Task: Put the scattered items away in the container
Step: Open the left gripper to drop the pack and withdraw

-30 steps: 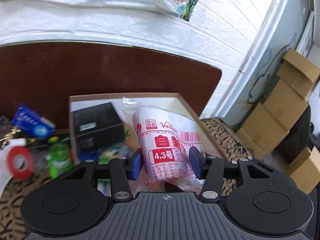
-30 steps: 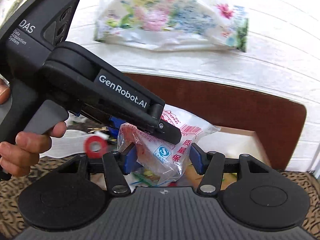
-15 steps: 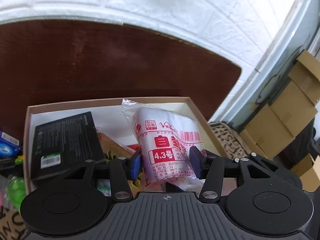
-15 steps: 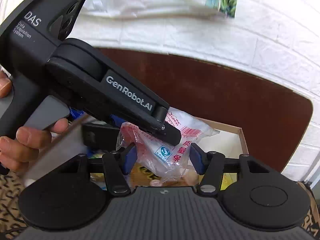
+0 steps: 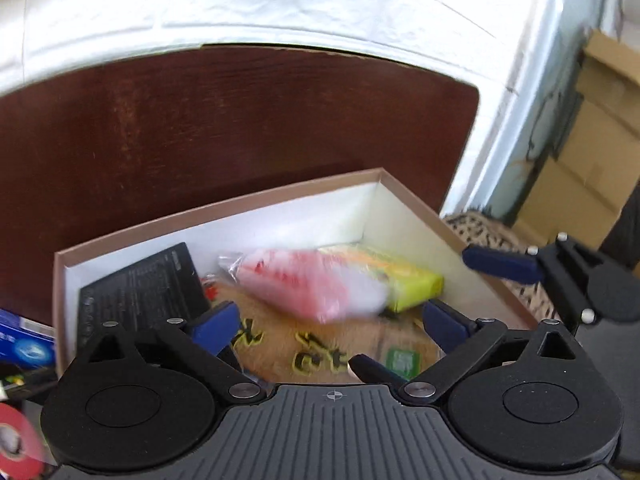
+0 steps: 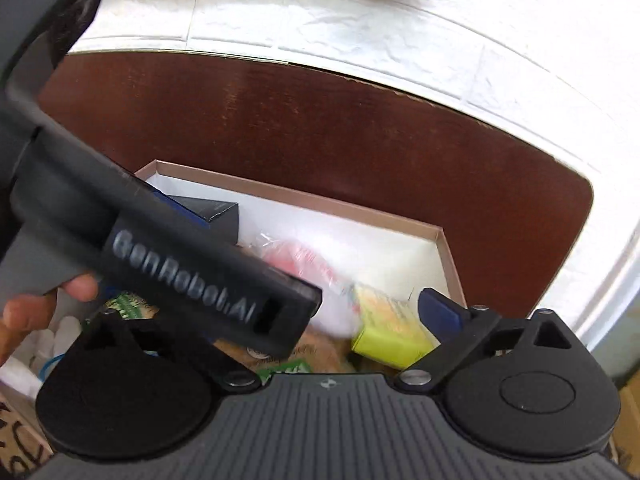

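The open brown cardboard box point(image 5: 224, 206) with white inner walls sits below both grippers; it also shows in the right wrist view point(image 6: 450, 256). The red and white plastic packet point(image 5: 316, 288) is blurred inside the box, free of both grippers, over a yellow pack point(image 5: 404, 280); the packet shows in the right wrist view point(image 6: 304, 258) too. My left gripper point(image 5: 332, 326) is open and empty above the box. My right gripper point(image 6: 312, 320) is open, its left finger hidden behind the left gripper's body point(image 6: 188, 264). Its blue fingers point(image 5: 500, 264) show at the box's right edge.
A black box point(image 5: 140, 300) and a brown printed bag point(image 5: 320, 344) lie in the container. A dark wooden board point(image 5: 200, 128) stands behind it against a white brick wall. A blue pack point(image 5: 24, 340) and red tape roll point(image 5: 16, 440) lie left. Cardboard boxes point(image 5: 592, 128) stand right.
Both grippers opened and let go of the red and white packet, which dropped into the box. Both views moved closer over the box.
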`<state>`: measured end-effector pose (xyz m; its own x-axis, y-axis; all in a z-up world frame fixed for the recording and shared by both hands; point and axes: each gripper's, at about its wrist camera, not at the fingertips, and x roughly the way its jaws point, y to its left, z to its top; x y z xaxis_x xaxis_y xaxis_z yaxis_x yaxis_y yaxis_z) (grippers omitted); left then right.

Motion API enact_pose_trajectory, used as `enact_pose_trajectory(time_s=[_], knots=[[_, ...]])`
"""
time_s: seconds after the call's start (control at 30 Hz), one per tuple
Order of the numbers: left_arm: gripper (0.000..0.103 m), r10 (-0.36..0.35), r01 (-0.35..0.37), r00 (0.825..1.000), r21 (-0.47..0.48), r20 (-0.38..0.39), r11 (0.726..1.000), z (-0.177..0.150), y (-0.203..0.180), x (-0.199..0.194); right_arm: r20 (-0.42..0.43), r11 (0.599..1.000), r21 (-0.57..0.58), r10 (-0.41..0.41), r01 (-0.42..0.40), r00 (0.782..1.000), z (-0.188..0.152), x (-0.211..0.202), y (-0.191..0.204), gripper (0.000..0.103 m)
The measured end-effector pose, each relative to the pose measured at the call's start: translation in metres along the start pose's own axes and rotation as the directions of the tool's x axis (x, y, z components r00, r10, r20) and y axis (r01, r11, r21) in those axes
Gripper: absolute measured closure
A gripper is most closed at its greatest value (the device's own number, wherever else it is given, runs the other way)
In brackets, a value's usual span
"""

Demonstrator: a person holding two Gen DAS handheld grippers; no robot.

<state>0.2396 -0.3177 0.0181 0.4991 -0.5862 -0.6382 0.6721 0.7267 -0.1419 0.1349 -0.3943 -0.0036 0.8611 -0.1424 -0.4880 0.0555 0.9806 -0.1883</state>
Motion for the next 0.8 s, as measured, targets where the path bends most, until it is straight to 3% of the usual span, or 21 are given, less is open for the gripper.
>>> enact_pose_trajectory(time_s=[0.37,0.8], knots=[[0.000,0.047,-0.047,0.999,-0.043,0.002,0.998,-0.023,-0.016,-0.042,0.030,0.998,0.070,-0.001,-0.001,1.000,-0.010,-0.046,0.014,0.001],[0.000,0.130,-0.126,0.990,-0.072,0.057,0.989,-0.067,-0.038,-0.128,0.115,0.990,0.132,0.034,-0.049,0.993,-0.017,-0.106,0.056,0.000]])
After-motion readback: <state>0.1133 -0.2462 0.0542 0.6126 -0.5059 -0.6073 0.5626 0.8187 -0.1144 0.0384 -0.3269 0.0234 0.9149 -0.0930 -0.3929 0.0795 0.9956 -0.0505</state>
